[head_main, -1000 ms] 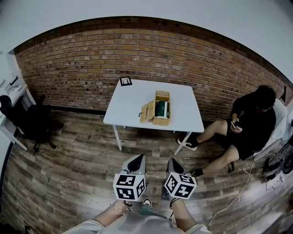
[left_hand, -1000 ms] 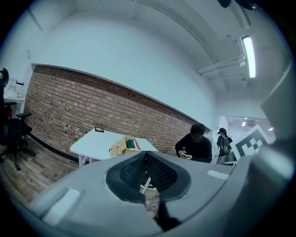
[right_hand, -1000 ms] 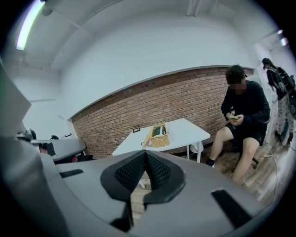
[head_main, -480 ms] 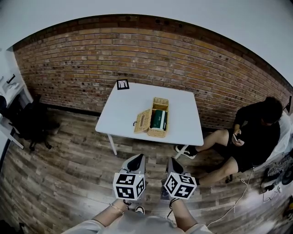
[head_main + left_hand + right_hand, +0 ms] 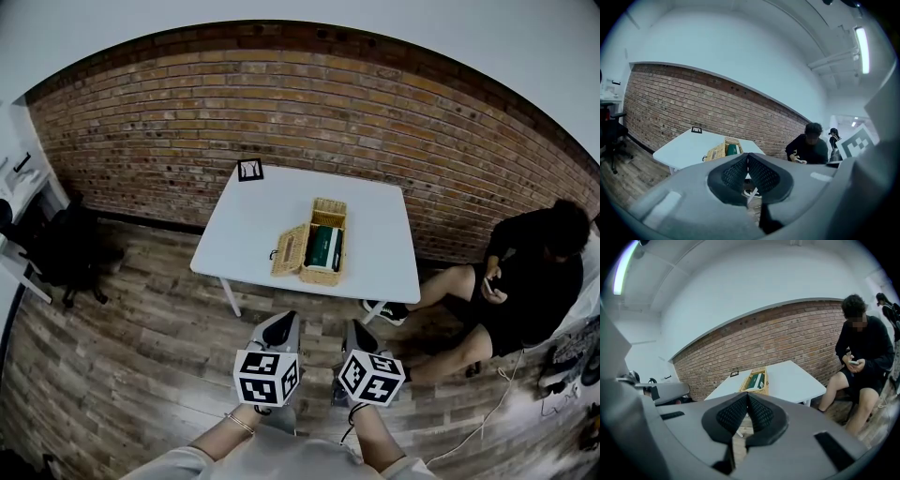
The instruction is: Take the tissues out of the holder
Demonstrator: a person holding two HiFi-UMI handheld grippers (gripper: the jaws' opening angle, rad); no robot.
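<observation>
A wicker holder stands on the white table, its lid hinged open to the left. Inside lies a green tissue pack. The holder also shows far ahead in the left gripper view as a small basket and in the right gripper view. My left gripper and right gripper hover side by side over the floor, well short of the table. Both are shut with their pads touching and nothing between them.
A person in black sits on a chair right of the table, looking at a phone. A small framed card stands at the table's far left corner. A dark office chair and a white desk are at the left. A brick wall runs behind.
The table and holder have come a little closer and lower in the head view as I step toward them. Both grippers stay shut and side by side.
</observation>
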